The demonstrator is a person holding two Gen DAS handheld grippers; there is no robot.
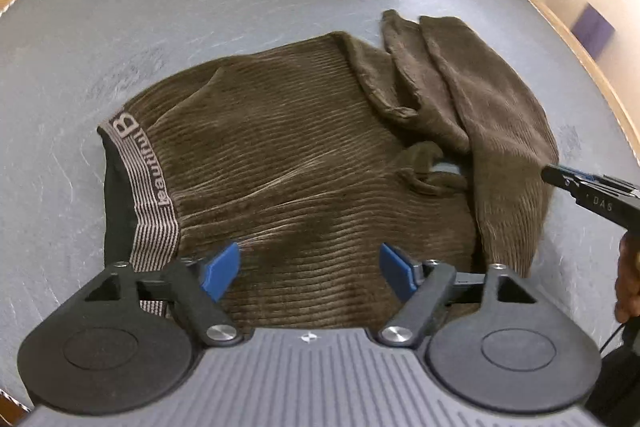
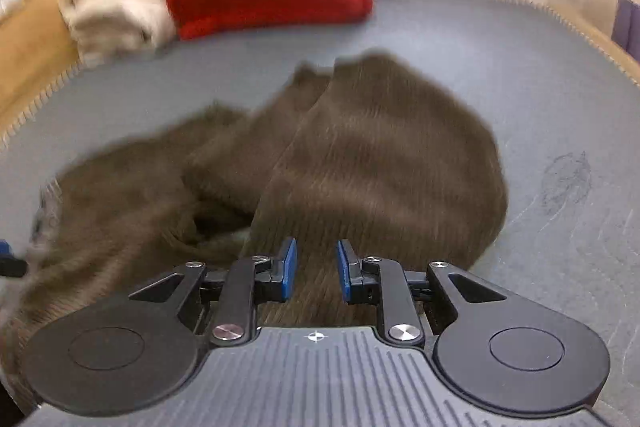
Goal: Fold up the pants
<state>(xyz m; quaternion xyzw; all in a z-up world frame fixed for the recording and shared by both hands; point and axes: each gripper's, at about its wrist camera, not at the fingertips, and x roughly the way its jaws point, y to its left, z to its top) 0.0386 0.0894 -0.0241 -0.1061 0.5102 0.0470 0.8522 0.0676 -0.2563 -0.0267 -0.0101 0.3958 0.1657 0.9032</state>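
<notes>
Pants [image 1: 304,163], brown corduroy, lie bunched on my grey desk [image 1: 240,11], waistband to the left, legs doubled over at right. My left hand-held gripper [image 1: 310,267] hovers above them w/ fingers spread wide, nothing held. Right hand-held gripper [image 2: 317,269] is parted too, over the leg fabric.

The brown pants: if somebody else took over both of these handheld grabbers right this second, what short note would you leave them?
Left gripper: fingers open, empty, over the pants beside the striped waistband.
Right gripper: fingers open, empty, over the leg end.
Pants lie on the grey mat, legs doubled back in a loose bunch.
Done: rough first fold.
Left: straighten the legs, fold neatly.
</notes>
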